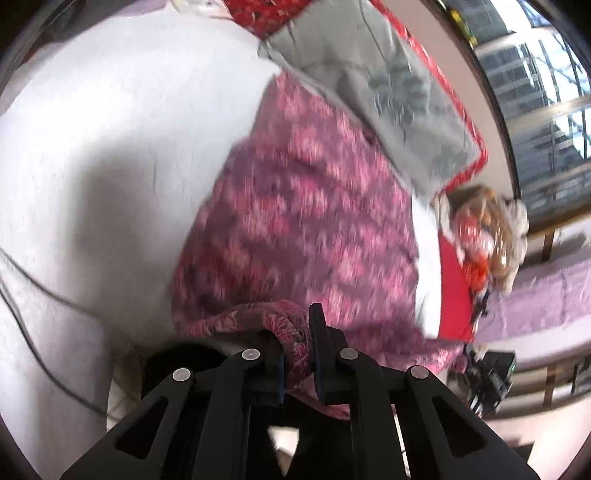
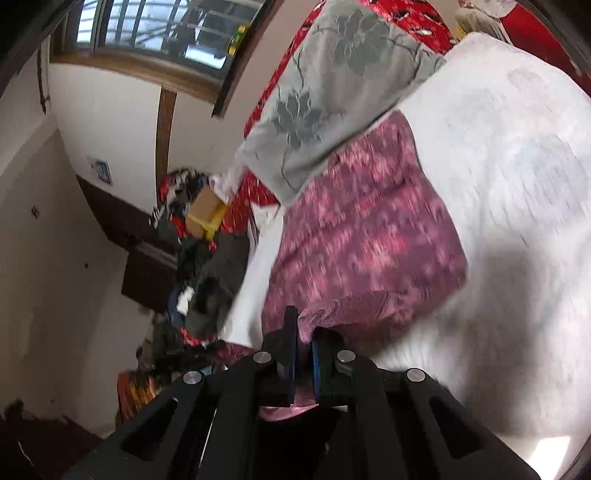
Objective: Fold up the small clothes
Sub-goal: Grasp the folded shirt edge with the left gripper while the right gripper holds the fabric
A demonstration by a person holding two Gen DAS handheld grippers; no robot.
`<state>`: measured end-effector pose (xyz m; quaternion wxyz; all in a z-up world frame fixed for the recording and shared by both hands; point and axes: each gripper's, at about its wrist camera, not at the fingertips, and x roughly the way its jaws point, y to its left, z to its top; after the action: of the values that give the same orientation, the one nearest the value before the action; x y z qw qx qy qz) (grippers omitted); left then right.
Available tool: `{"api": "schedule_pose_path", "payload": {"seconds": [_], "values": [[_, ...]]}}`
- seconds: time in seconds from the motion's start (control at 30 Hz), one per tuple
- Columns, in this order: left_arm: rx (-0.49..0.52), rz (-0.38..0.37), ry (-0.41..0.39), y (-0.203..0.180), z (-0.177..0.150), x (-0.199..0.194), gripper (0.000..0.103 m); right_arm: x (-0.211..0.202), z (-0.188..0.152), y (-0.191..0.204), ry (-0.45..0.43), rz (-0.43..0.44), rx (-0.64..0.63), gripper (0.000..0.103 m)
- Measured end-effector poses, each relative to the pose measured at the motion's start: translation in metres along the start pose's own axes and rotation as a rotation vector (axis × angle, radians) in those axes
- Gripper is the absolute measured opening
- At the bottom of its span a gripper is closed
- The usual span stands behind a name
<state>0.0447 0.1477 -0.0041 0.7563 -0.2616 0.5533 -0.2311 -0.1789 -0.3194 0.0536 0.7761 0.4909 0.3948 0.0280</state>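
Both my grippers clamped on the pink cloth over the bed.

My left gripper (image 1: 297,354) has its jaws pinched on a bunched edge of the cloth (image 1: 303,221); my right gripper (image 2: 303,360) grips another edge of it (image 2: 365,236). The blurred cloth spreads beyond over the white bed (image 1: 110,147), its far end under a grey pillow (image 2: 325,96).

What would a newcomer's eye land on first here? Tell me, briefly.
The pink patterned garment first: it lies across the white bed cover, its near edge pinched in both the left tool and the right tool. Next, the grey flowered pillow at its far end, against red bedding.
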Motion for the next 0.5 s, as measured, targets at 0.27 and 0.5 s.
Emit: {"api": "schedule_pose_path", "payload": {"seconds": [0.27, 0.5], "values": [[-0.027, -0.003, -0.109, -0.006, 0.062, 0.006, 0.010, 0.034, 0.066, -0.009, -0.105, -0.045, 0.088, 0.006], [-0.056, 0.014, -0.134, -0.022, 0.127, 0.052, 0.010, 0.076, 0.118, -0.026, -0.153, -0.082, 0.161, 0.006]]}}
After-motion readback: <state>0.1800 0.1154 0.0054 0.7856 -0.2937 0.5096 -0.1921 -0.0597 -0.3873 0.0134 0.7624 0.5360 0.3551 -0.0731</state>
